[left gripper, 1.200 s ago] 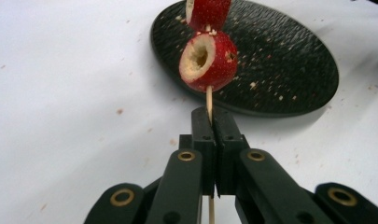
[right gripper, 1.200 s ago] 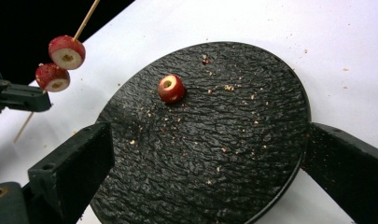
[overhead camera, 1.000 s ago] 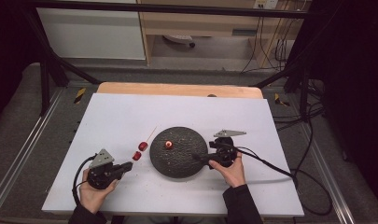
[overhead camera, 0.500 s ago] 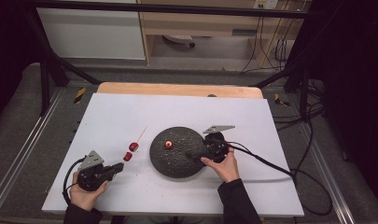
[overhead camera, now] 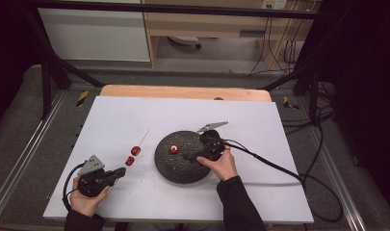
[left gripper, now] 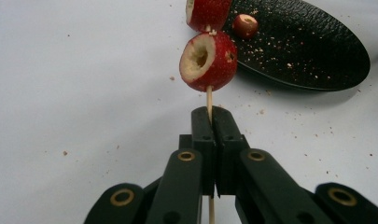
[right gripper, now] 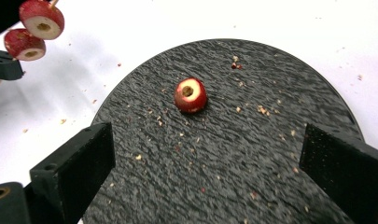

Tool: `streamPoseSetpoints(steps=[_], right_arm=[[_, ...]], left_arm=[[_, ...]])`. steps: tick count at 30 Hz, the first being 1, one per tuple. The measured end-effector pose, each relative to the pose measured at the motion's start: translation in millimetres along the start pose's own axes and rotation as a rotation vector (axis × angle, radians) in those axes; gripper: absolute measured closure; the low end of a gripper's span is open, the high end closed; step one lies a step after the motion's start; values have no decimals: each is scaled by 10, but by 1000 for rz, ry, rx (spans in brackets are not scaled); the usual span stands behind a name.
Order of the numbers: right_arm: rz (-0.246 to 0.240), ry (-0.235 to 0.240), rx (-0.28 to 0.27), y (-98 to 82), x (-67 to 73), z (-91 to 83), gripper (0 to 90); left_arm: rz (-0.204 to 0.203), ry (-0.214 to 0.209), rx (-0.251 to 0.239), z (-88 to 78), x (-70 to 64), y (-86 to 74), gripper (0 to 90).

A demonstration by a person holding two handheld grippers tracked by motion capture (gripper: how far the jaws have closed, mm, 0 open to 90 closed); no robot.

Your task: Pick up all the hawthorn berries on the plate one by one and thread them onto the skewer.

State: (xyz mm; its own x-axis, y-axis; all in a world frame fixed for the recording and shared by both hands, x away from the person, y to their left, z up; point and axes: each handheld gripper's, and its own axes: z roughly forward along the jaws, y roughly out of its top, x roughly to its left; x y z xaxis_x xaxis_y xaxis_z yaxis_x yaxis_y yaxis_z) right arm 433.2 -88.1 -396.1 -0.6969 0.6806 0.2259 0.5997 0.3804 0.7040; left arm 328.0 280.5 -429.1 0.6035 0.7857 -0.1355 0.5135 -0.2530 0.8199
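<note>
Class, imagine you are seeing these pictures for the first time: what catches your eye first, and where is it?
Two cored red fruits threaded on a thin wooden skewer, pinched by the left tongs near the table's front left. Next, one red fruit alone on the dark round plate mid-table, with the right tongs open above it.

A white table (overhead camera: 115, 120) with a wooden far edge (overhead camera: 183, 91) stands on grey floor (overhead camera: 19, 130). Beyond the table stand a white cabinet (overhead camera: 94, 33) and a wooden shelf (overhead camera: 207, 24). Right of the table, black cables (overhead camera: 289, 48) hang. Dark frame bars (overhead camera: 53, 67) flank the table.
</note>
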Motion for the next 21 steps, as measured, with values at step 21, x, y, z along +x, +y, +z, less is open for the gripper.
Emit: streamPoseSetpoints(steps=[21], right_arm=[[-154,-17,171,352,84,391,81]], left_arm=[[5,6,6,7,11,5,886]])
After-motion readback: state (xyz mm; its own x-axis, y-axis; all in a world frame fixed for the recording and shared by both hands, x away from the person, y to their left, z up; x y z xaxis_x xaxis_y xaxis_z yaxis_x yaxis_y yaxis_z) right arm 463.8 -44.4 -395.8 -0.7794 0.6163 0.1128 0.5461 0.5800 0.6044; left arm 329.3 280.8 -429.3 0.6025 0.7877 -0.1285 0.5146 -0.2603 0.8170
